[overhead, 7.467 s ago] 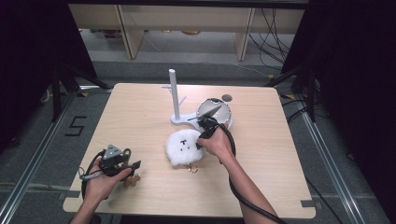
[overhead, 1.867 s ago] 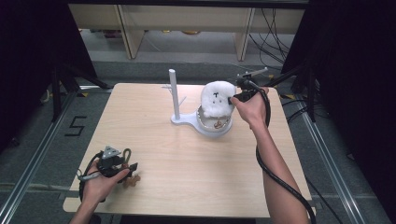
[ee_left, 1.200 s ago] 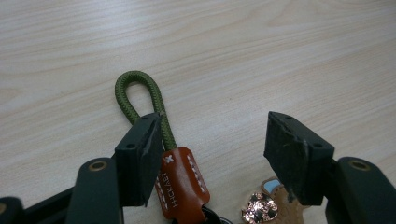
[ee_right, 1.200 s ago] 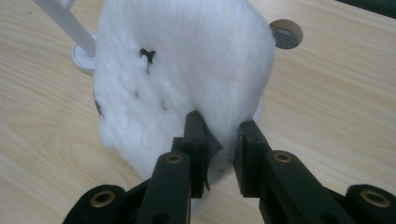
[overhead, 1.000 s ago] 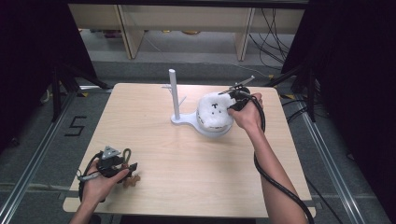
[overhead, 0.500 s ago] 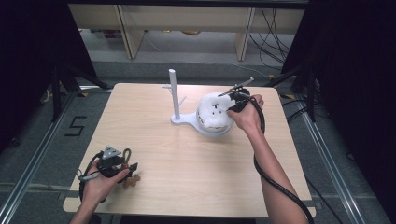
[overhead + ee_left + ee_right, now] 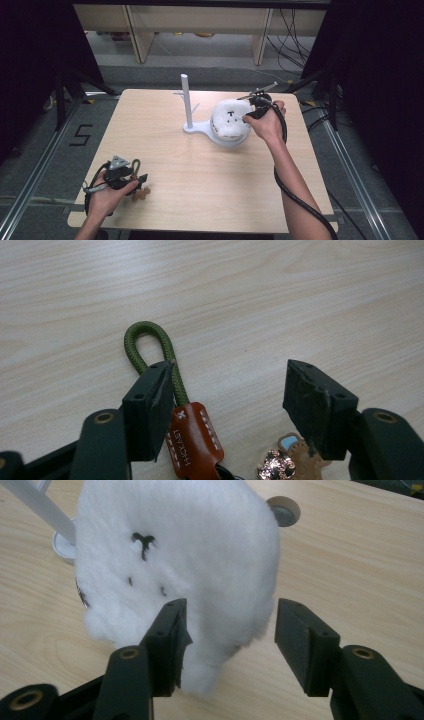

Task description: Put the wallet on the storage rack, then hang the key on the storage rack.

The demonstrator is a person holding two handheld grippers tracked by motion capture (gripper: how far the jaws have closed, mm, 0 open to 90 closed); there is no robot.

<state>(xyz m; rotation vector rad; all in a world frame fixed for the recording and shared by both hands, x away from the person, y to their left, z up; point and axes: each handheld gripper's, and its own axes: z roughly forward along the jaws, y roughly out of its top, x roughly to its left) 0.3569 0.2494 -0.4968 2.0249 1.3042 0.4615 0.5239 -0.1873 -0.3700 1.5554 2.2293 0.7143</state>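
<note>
A white fluffy plush with small black marks rests on the round dish of a white stand, at the table's far right. My right gripper sits just right of it. In the right gripper view the jaws have just been opening; plush fur lies between them without being pressed. Near the front left corner my left gripper stands open over a keychain. Its green cord loop and brown leather tag lie beside the left pad of that gripper.
The stand's thin upright post rises left of the plush. A small round tan object lies on the table behind the plush. A small charm lies by the left gripper's right jaw. Cables trail off the table's right side.
The right gripper carried the plush from the table's middle up onto the stand's dish. Over the last second its jaws spread apart and released the plush. The left hand has not moved.
</note>
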